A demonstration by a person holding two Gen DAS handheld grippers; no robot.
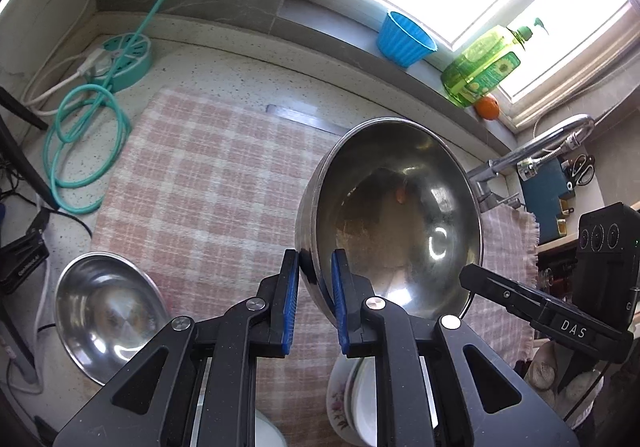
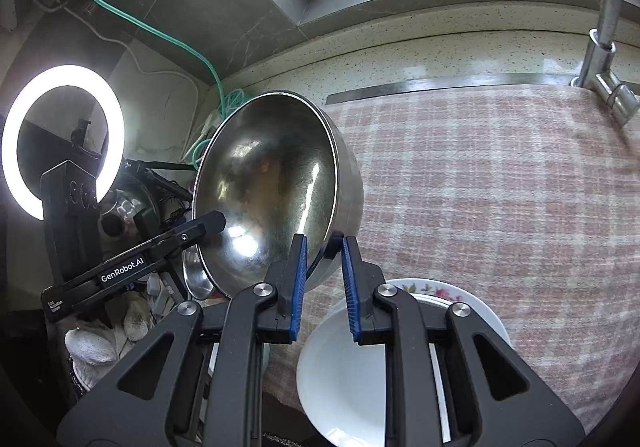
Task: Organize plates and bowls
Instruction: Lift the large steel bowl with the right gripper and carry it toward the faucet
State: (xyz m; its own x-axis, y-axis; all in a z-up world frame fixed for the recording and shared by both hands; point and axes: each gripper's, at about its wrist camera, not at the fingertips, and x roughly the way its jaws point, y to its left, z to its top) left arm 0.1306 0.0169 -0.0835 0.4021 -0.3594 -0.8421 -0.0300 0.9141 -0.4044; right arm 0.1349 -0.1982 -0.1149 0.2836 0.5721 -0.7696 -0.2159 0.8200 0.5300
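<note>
A large steel bowl [image 1: 396, 215] hangs tilted in the air over the checked cloth [image 1: 208, 183], held by both grippers at once. My left gripper [image 1: 316, 267] is shut on its near rim; my right gripper [image 2: 324, 247] is shut on the opposite rim of the same bowl [image 2: 272, 187]. A smaller steel bowl [image 1: 104, 311] sits on the counter at lower left. Below the right gripper a white bowl [image 2: 344, 375] rests on a flowered plate [image 2: 476, 303]; they also show in the left wrist view [image 1: 340, 403].
A blue cup [image 1: 404, 39], green soap bottle [image 1: 484, 67] and an orange [image 1: 488, 107] stand on the window sill. The tap [image 1: 532, 151] is at right. A teal power strip with coiled cable [image 1: 124, 59] lies at back left. A ring light [image 2: 60, 135] stands left.
</note>
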